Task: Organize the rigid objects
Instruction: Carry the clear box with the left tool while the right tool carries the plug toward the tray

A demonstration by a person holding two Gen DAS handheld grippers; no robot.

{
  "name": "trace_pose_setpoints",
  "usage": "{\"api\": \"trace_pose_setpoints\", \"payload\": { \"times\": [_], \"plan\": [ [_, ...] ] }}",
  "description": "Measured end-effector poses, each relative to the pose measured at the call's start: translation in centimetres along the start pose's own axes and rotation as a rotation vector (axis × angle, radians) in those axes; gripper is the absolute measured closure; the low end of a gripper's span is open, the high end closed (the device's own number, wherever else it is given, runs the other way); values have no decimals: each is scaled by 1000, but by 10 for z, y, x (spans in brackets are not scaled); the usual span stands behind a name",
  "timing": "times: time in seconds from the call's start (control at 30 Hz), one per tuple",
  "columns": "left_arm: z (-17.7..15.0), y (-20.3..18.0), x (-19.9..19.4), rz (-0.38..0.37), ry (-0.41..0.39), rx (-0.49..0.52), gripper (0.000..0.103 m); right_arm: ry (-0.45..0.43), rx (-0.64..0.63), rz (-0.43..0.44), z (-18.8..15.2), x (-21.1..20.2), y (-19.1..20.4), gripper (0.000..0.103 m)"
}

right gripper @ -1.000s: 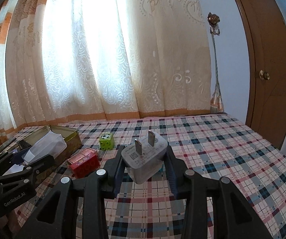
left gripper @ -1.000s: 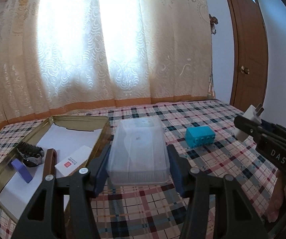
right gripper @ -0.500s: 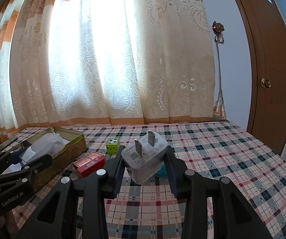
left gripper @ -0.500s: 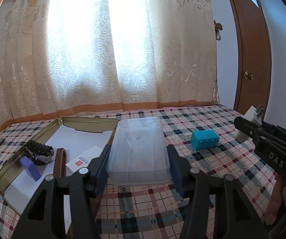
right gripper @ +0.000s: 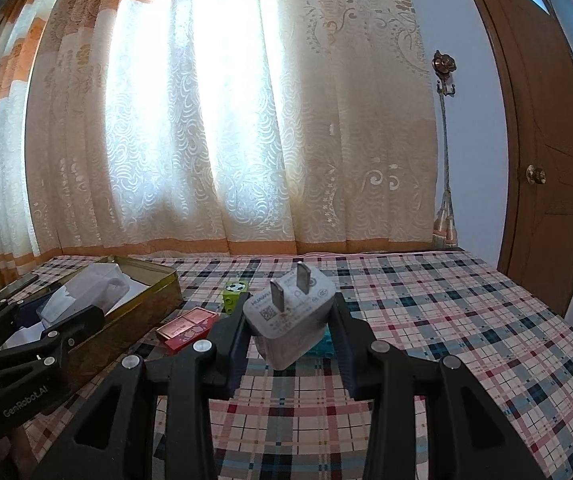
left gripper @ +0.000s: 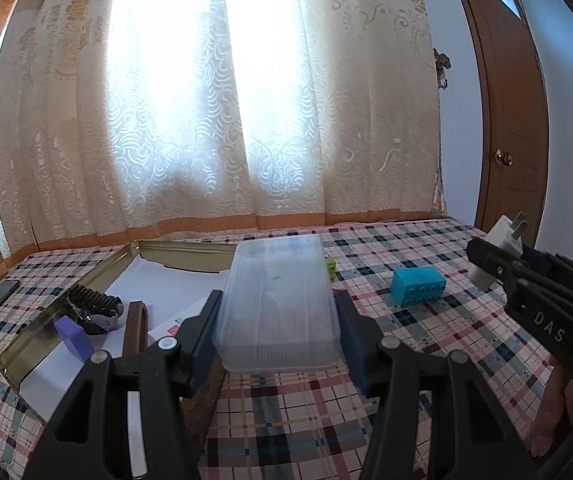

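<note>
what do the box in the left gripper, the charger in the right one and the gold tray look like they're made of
Box: frosted, translucent plastic; the tablecloth shows dimly through it.
Charger: matte white plastic body with two bare metal prongs and grey printed marks.
Tray: probably thin metal; gold, shiny walls with a rolled rim.
</note>
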State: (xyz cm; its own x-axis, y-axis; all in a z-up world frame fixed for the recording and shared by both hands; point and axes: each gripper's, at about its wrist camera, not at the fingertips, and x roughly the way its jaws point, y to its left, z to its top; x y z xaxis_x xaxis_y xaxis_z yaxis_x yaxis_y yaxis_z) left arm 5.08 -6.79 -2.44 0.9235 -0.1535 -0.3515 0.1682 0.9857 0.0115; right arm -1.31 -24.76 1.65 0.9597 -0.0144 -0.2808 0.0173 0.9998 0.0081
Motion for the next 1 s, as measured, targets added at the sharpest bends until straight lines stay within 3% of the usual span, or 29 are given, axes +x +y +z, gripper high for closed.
{"api": "trace_pose_setpoints", "payload": {
  "times": [1.0],
  "plan": [
    [-9, 44, -21, 72, -29, -45, 49, 1, -57, 102, -4, 1, 56, 62]
  ]
}}
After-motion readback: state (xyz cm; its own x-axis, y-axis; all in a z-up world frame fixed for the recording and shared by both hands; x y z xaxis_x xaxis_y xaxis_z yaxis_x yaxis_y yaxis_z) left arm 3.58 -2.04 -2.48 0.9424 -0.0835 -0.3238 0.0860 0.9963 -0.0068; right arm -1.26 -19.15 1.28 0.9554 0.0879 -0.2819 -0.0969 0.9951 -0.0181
